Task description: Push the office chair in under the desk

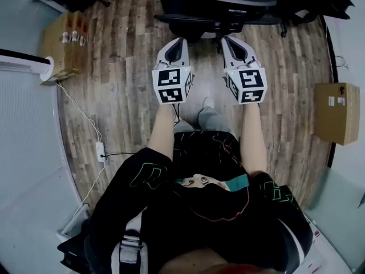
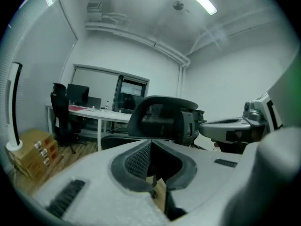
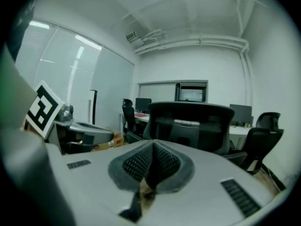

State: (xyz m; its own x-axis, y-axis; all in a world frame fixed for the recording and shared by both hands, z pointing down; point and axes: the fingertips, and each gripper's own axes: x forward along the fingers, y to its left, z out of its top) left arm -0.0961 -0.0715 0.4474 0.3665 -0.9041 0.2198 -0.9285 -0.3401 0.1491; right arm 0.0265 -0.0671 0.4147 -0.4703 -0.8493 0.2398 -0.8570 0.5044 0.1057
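The black office chair (image 1: 217,7) stands straight ahead of me at the top of the head view, its back turned to me. Both grippers point at it from just behind. My left gripper (image 1: 181,40) is shut with nothing between its jaws, and so is my right gripper (image 1: 226,40). In the left gripper view the shut left gripper (image 2: 150,144) sits below the chair's mesh back (image 2: 160,119), with a white desk (image 2: 94,113) beyond. In the right gripper view the shut right gripper (image 3: 153,146) faces the chair back (image 3: 200,126). Contact with the chair cannot be made out.
A cardboard box (image 1: 65,39) and a white appliance (image 1: 23,64) stand at the left, with a power strip (image 1: 100,151) and its cable on the wood floor. Another box (image 1: 337,112) is at the right. More black chairs (image 2: 61,112) (image 3: 263,135) stand by the desks.
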